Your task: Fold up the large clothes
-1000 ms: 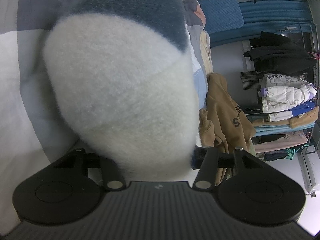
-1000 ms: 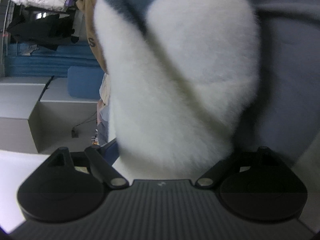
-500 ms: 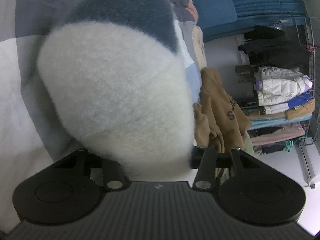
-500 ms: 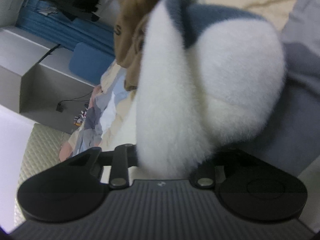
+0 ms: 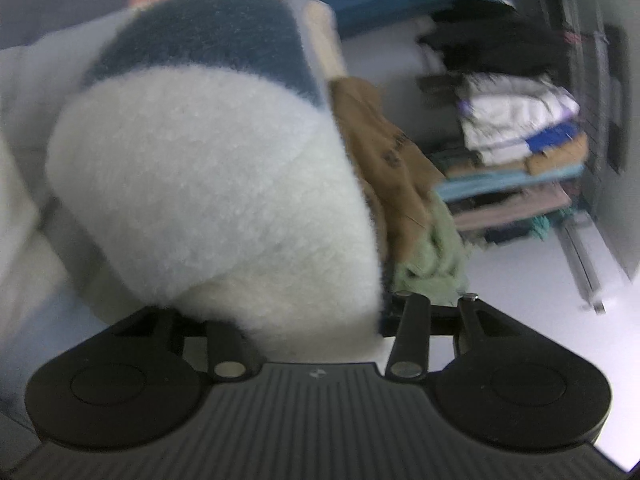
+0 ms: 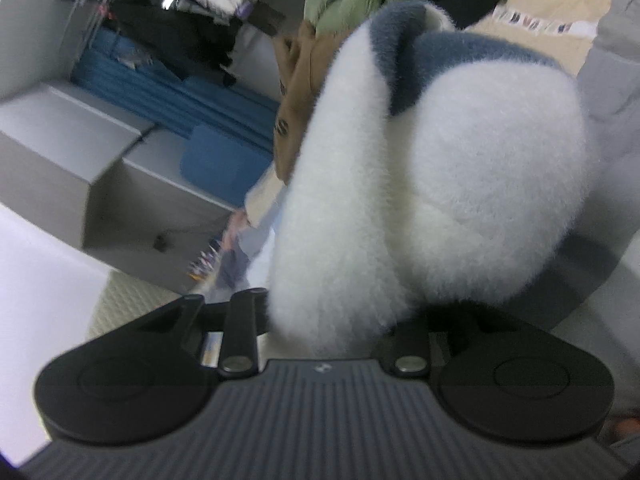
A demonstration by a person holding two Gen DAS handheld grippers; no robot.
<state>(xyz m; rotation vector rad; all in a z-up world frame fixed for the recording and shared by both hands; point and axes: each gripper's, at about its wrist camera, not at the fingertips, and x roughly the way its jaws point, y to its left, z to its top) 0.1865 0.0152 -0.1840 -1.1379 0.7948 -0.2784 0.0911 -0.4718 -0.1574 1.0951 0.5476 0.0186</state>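
A fluffy white fleece garment with a dark blue band [image 5: 208,184] fills the left wrist view, bunched up and lifted off the bed. My left gripper [image 5: 312,312] is shut on its white edge, and the pile hides the fingertips. In the right wrist view the same fleece garment [image 6: 460,160] hangs in two thick folds. My right gripper [image 6: 332,320] is shut on the fold between its jaws, fingertips buried in the fluff.
A tan hoodie [image 5: 384,152] and a green fleece [image 5: 432,256] lie heaped beyond the garment. A rack of stacked clothes [image 5: 516,128] stands at the far right. Grey bedding [image 5: 24,120] lies left. Grey cabinets [image 6: 80,152] and a blue mat [image 6: 224,160] show in the right wrist view.
The right gripper went from wide open to shut on the fleece. Both grippers have risen with the garment, and the green fleece has come into view.
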